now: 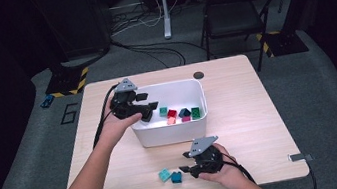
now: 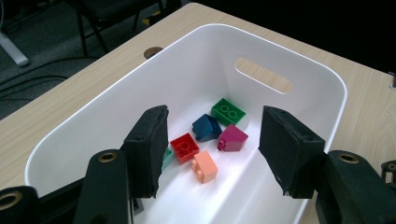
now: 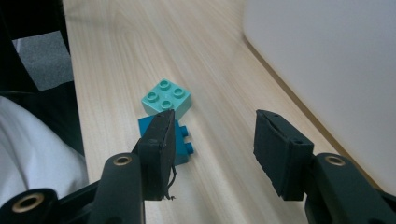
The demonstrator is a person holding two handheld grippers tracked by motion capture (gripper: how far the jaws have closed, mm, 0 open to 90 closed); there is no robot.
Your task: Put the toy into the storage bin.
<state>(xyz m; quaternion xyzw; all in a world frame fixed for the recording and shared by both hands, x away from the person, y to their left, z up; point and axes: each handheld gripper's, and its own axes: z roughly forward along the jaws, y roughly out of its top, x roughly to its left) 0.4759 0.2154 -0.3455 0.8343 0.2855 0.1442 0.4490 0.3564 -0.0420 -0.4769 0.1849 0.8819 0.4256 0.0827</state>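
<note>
High view: sorting loose bricks from the wooden table [image 1: 240,114] into the white bin [image 1: 195,120] at its centre.

Left gripper [image 1: 151,108]: hovering over the bin's left rim, jaws spread, nothing between the pads. Lying on the bin floor, seen from the left gripper view: green brick [image 2: 228,111], dark blue brick [image 2: 207,127], magenta brick [image 2: 232,138], red brick [image 2: 185,148], salmon brick [image 2: 204,166], plus a teal piece partly hidden behind the left pad.

Right gripper [image 1: 185,168]: resting low at the near edge of the table, jaws spread and empty, pointing left toward the two remaining bricks. Light teal brick [image 3: 166,99] sitting studs up; blue brick [image 3: 179,145] lying on its side just nearer, touching or almost touching the teal one, and partly covered by the left pad [image 3: 161,149] in the right gripper view.

Step in hand, as judged: picking up one of the two bricks with the right gripper.

- Centring the jaws on a single brick before closing; currently offset, with the gap standing over bare table to the right of both bricks.
- Shifting sideways until one pad stands on each flat side wall, not on the studs.
- Taking the blue brick first, being nearer, to avoid pushing it into the teal one.
- Keeping the pads just off the tabletop while closing.
- Holding the left gripper away from the bin opening during the drop.
</note>
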